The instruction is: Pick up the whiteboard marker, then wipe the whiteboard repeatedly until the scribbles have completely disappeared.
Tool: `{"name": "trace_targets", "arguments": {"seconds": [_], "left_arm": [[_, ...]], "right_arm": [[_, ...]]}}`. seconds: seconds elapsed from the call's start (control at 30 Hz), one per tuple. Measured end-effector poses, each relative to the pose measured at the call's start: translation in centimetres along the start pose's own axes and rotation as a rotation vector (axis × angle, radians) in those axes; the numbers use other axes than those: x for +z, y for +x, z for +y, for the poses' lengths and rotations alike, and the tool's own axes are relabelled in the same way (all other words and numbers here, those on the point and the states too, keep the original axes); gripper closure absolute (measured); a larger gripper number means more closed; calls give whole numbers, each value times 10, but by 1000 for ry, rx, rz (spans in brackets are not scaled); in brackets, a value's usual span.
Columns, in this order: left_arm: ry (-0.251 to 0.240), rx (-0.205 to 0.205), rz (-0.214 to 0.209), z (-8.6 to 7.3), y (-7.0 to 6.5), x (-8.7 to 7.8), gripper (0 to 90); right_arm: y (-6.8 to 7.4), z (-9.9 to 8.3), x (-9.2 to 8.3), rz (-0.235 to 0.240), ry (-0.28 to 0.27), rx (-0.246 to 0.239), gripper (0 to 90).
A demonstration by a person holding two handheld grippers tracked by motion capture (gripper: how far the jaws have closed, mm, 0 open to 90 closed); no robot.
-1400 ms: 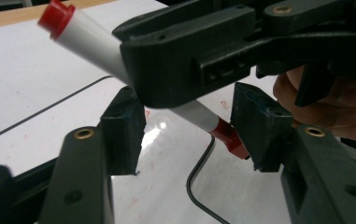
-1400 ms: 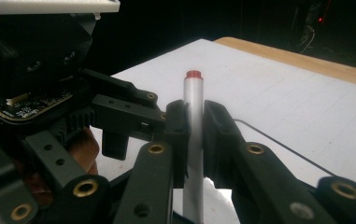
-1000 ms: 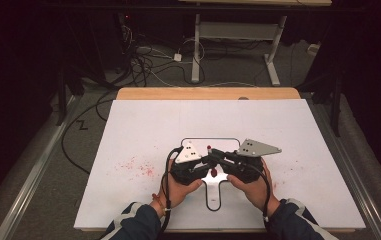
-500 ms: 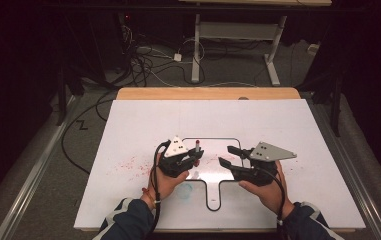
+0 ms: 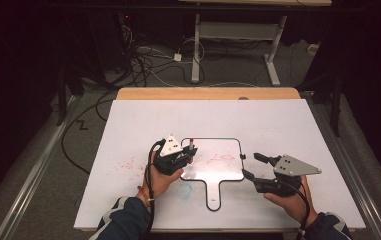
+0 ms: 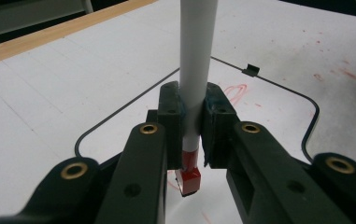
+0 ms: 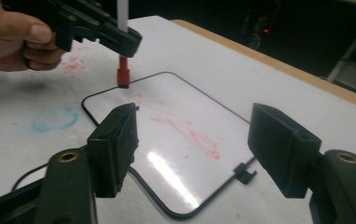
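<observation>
My left gripper (image 5: 188,152) is shut on a white marker (image 6: 195,70) held upright, its red end (image 6: 188,180) pointing down just above the near-left corner of a small handled whiteboard (image 5: 213,172). Red scribbles (image 7: 185,130) mark the board (image 7: 166,107). In the right gripper view the left gripper (image 7: 96,25) and the marker's red end (image 7: 123,75) hang over that corner. My right gripper (image 5: 254,166) sits just off the board's right edge; its jaws have just been opening and stand wide with nothing between them (image 7: 199,140).
The board lies on a white table cover (image 5: 278,125) with red smears (image 5: 128,162) and a blue smudge (image 5: 184,190) near the left hand. A wooden edge (image 5: 208,93) runs along the far side. Cables and desk legs (image 5: 195,60) stand on the floor beyond.
The two grippers were together over the board. The right one has moved off to the right and its jaws have opened. The left one has shifted slightly left, still gripping the marker.
</observation>
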State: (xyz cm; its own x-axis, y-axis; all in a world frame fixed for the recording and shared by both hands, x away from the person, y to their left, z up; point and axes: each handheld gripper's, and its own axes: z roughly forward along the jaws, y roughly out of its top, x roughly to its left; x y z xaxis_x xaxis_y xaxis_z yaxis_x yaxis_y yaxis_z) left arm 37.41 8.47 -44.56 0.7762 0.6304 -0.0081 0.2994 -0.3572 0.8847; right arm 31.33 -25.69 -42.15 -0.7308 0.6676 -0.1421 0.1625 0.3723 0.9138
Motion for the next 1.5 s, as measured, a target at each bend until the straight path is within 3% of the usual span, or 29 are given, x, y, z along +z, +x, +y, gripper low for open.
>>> {"name": "trace_targets", "arguments": {"seconds": [0.13,0.33,0.67,0.87,0.93,1.23,1.37,1.5], "left_arm": [[9,30,-8,-1,1,0,784],[15,28,-20,-3,1,3,785],[36,20,-1,-9,0,13,785],[14,15,19,-11,-1,15,786],[0,6,6,-11,-3,18,787],[-20,33,-30,3,-9,47,787],[-5,42,7,0,-1,40,787],[1,6,55,-6,12,29,787]], "right_arm": [[-3,-6,-10,-60,18,-1,301],[-5,-18,-15,-81,72,-13,301],[-1,-24,-10,-38,127,-24,294],[1,-27,-4,-20,151,-29,284],[3,-28,-4,-18,160,-35,279],[6,-31,-5,-2,171,-44,279],[7,-31,-4,3,187,-60,279],[7,-32,-2,9,194,-66,277]]}}
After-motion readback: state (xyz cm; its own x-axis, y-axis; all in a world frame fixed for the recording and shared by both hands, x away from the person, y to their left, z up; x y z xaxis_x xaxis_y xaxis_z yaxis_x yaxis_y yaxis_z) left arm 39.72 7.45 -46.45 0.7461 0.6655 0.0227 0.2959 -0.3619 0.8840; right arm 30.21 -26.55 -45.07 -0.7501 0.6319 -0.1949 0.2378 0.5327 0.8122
